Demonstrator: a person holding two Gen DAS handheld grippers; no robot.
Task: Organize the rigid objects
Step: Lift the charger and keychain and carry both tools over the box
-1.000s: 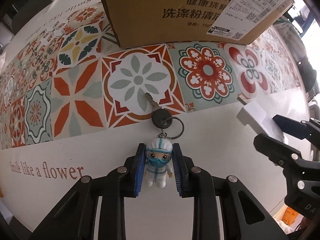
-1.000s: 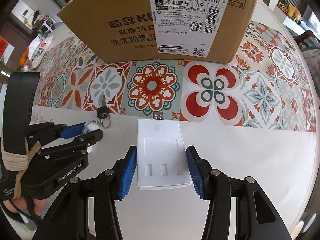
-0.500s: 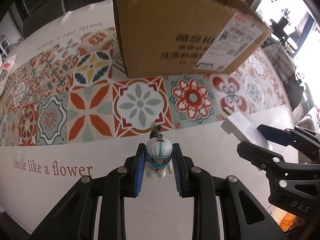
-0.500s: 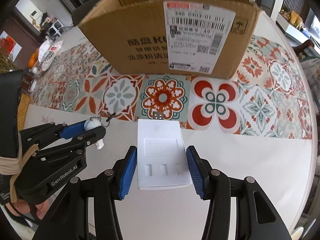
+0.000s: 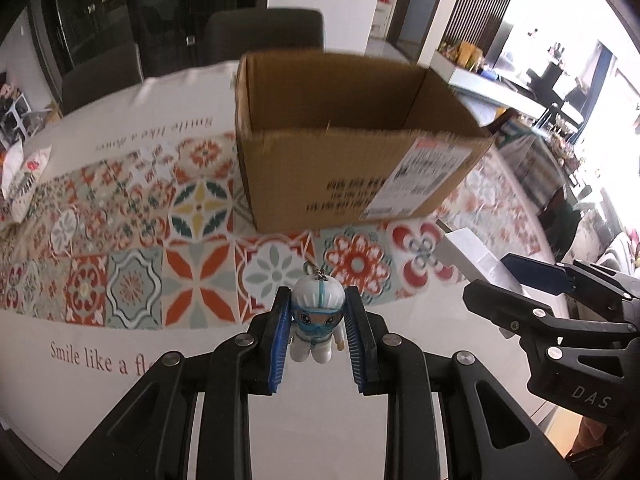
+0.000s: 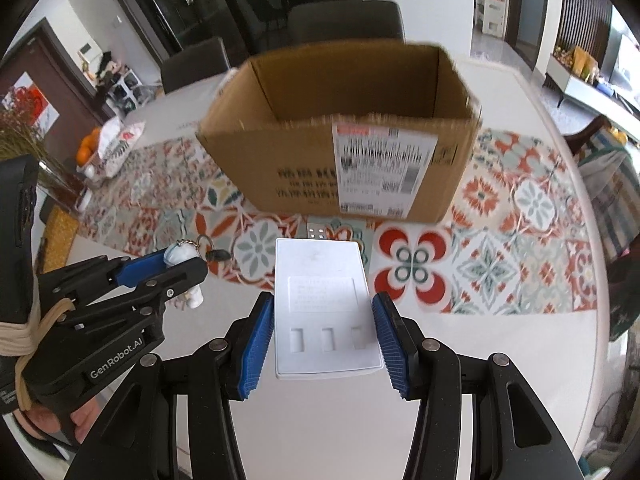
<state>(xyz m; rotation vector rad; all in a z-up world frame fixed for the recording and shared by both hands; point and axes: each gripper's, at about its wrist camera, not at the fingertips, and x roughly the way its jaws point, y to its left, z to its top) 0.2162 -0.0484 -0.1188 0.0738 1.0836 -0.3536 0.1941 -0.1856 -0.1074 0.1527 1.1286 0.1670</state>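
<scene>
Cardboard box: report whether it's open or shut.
Open. The cardboard box has no flaps over its top, and both views show its bare inner walls; its floor is hidden.

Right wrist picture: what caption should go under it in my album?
Right claw grips a flat white plastic charger before an open brown cardboard box.

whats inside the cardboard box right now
Only bare brown inner walls of the open cardboard box show. Its near wall hides the floor, so anything lying at the bottom cannot be seen.
</scene>
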